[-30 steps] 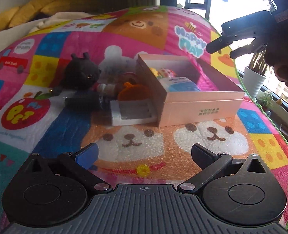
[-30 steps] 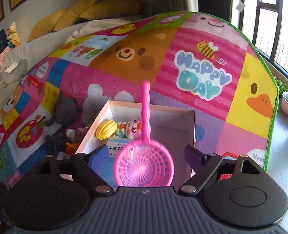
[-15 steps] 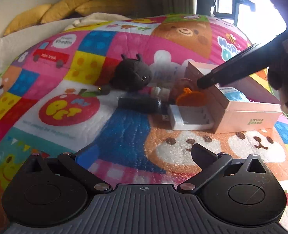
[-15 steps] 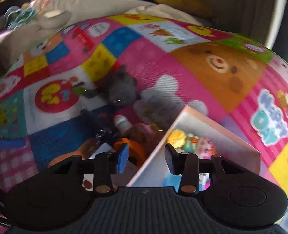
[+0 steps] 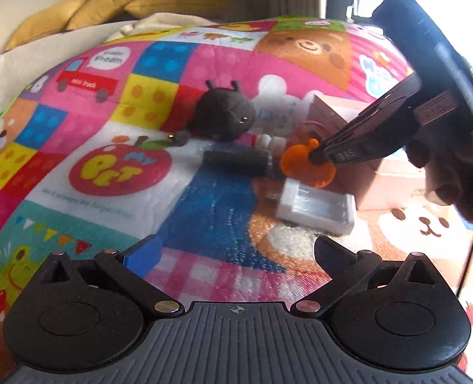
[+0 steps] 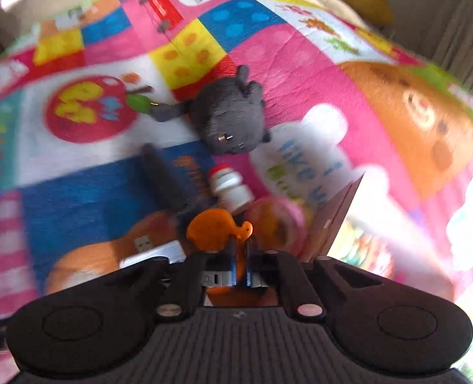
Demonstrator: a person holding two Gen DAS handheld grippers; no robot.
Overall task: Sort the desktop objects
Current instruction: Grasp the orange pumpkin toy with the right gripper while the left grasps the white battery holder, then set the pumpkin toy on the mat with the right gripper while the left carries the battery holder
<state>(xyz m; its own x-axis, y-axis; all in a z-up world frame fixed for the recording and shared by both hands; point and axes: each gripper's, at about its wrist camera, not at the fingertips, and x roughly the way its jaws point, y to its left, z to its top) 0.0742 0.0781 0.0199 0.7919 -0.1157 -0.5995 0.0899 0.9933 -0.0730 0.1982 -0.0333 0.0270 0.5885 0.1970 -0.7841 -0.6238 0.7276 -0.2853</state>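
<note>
An orange fish-shaped toy (image 6: 210,227) lies in a pile beside the pink box (image 6: 338,217). My right gripper (image 6: 241,256) is closing tight on it, with the toy's thin tail pinched between the pads. In the left wrist view the right gripper (image 5: 316,156) comes down from the upper right onto the orange toy (image 5: 306,166). My left gripper (image 5: 236,249) hovers open over the mat, well short of the pile, with nothing between its fingers.
Around the toy lie a black plush (image 5: 223,115), a black cylinder (image 5: 236,161), a small white bottle with a red cap (image 6: 230,188) and a white plastic case (image 5: 316,204). The pink box (image 5: 380,179) holds several toys. Yellow cushions (image 5: 108,3) lie behind the colourful mat.
The right gripper left the box, where a pink scoop lay before it, swung left and down to the pile and shut on the orange toy. The left gripper shifted left, then held still.
</note>
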